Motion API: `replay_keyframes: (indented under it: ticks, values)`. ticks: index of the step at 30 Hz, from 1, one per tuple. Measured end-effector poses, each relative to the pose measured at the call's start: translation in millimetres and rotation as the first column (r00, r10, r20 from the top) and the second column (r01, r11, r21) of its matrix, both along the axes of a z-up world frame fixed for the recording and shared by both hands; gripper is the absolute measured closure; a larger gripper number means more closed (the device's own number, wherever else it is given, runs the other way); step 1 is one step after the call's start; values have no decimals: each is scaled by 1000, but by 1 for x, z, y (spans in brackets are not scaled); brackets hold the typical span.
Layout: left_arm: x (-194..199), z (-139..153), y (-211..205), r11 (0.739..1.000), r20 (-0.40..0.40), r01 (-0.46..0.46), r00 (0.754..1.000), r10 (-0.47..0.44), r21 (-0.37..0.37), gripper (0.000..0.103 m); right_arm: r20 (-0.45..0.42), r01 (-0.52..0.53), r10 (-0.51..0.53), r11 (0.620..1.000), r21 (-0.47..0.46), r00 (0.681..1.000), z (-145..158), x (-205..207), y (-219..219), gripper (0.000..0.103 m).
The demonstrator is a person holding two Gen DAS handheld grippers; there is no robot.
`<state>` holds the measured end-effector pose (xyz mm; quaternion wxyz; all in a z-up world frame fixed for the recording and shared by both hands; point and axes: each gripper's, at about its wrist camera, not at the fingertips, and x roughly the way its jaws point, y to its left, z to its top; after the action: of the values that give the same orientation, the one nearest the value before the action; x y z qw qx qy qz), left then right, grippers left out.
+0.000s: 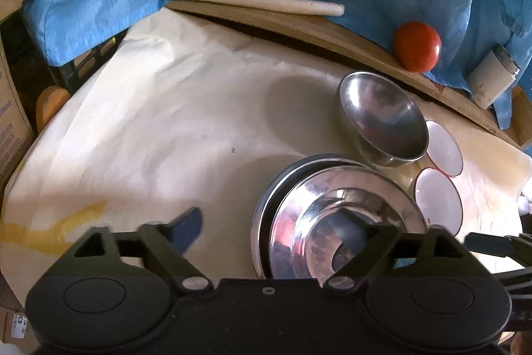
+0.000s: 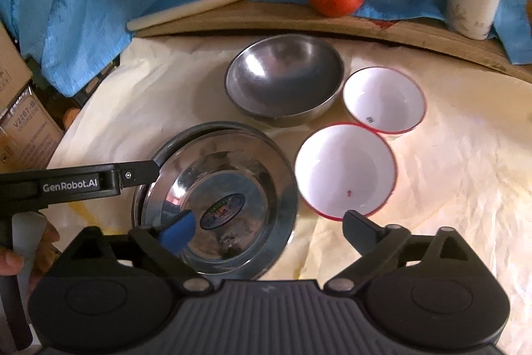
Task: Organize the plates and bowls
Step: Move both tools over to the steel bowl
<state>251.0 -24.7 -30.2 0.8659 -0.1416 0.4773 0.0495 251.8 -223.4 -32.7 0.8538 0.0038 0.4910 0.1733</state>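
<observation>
Plates: steel plates point(image 2: 216, 202) stacked near-left on the paper-covered table point(image 2: 449, 188), steel bowl point(image 2: 284, 82) beyond them, two white bowls point(image 2: 345, 170) to the right.
Next step: I'd nest the white bowls – square approach, rim pinched cleanly, no tipping.
Right gripper point(image 2: 266, 223): jaws wide, empty, angled down over the plates' near edge.
Left gripper point(image 1: 289, 227): spread too, holding nothing – reaching in from the left.

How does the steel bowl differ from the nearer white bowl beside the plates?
The steel bowl is bare grey metal; the nearer white bowl is white inside with a red rim. The steel bowl looks wider. It sits farther back, by the wooden board. Both stand upright and empty on the pale paper.
</observation>
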Motion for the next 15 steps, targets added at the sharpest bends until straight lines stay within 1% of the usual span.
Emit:
replay_keyframes:
  ticks: [3,8,11,15]
  values:
    - [0,5,-6,1000,18,10,1000,-10,4,10,26,22,-22,1000,16,999,5,-4,-14,1]
    - [2,10,-24,999,42,45,998,-45,-5,5,44,78,-80,996,51,996,9,-10,-44,1]
    - [5,12,-40,996,61,86,995,-85,-20,1,46,114,-117,991,71,992,7,-12,-64,1]
    - [8,16,-64,986,94,161,983,-157,-36,1,45,156,-161,983,96,986,6,-15,-86,1]
